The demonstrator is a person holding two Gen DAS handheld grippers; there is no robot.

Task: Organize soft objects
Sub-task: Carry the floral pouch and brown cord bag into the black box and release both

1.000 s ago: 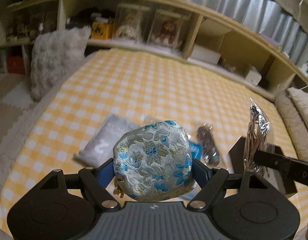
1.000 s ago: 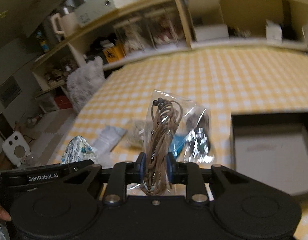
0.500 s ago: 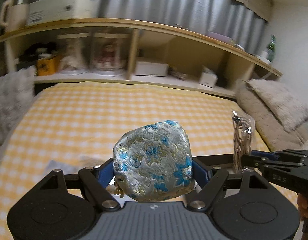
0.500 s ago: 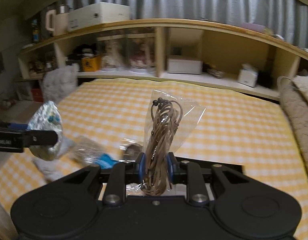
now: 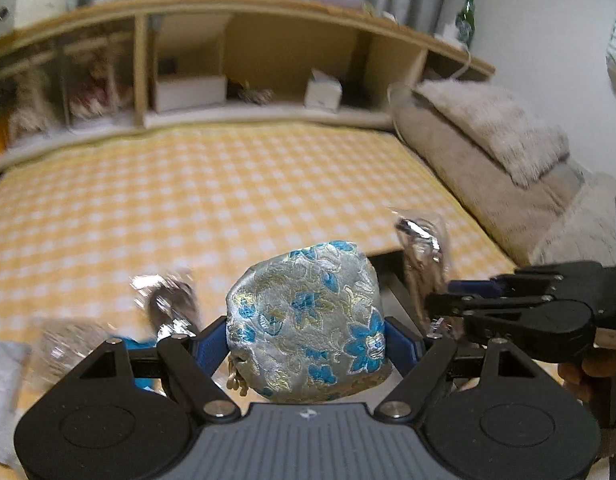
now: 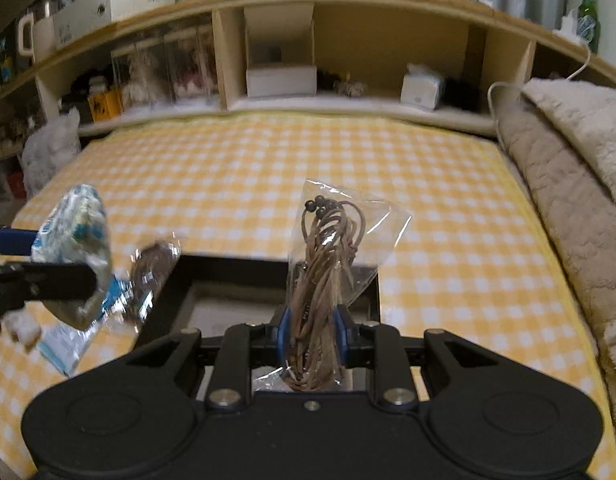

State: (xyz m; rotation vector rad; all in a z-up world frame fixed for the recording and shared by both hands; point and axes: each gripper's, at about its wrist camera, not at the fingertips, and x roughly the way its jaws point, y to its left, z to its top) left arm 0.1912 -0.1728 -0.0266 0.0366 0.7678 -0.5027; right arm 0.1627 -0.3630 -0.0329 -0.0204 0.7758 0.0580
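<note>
Brocade pouch [image 5: 308,320] sits clenched in my left tongs [image 5: 308,336] and the bagged cord [image 6: 324,280] in my right tongs [image 6: 313,338], both held above the black box [image 6: 228,276] on the bed [image 6: 308,168], presumably for dropping in.

the black box [image 6: 180,272] is half hidden behind the right gripper's body, its contents unseen. packets [image 5: 168,308] on the bed blur past reading. the brocade pouch [image 5: 308,324] covers the left fingers' pads.

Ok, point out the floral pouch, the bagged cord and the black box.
floral pouch [image 5: 308,320], left wrist view, middle of fabric.
bagged cord [image 6: 328,276], right wrist view, middle of coil.
black box [image 6: 228,266], right wrist view, far rim.
</note>
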